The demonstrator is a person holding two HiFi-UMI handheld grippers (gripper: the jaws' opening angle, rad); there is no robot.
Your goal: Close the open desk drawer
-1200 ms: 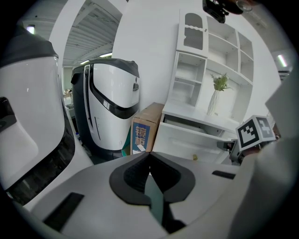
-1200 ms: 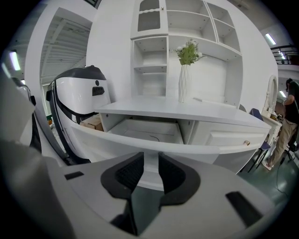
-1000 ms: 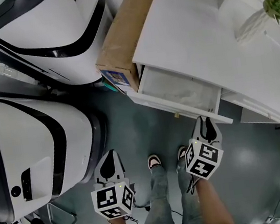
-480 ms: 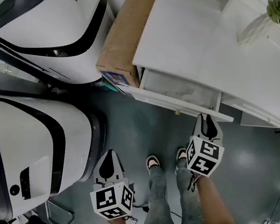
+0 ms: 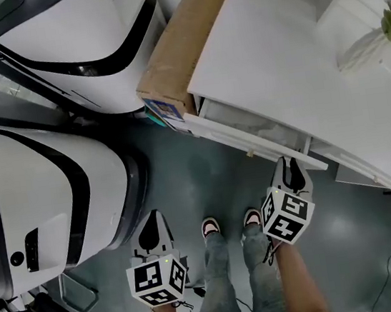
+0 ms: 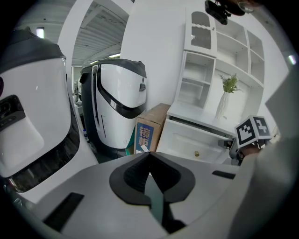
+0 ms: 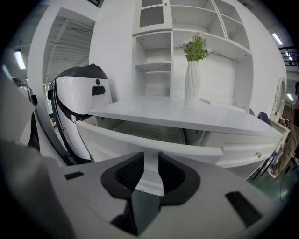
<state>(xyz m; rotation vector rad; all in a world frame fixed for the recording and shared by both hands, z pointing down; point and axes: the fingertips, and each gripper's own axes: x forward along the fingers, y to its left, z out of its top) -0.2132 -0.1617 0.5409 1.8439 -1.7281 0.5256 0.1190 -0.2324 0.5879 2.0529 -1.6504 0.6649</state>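
Facing the drawer front (image 5: 248,144) at twelve o'clock, my right claw (image 5: 290,169), jaws narrowly apart and empty, meets its right end. The front runs ten-to-four. My closed left claw (image 5: 153,231) hangs well apart.

The left claw (image 6: 148,155) is seen with its jaws closed on nothing, and beyond it a partly open white drawer (image 6: 189,140) with a small knob (image 6: 196,153) is shown under a white surface (image 6: 191,115), flanked by a cardboard box (image 6: 150,130) and a marker cube (image 6: 253,130).
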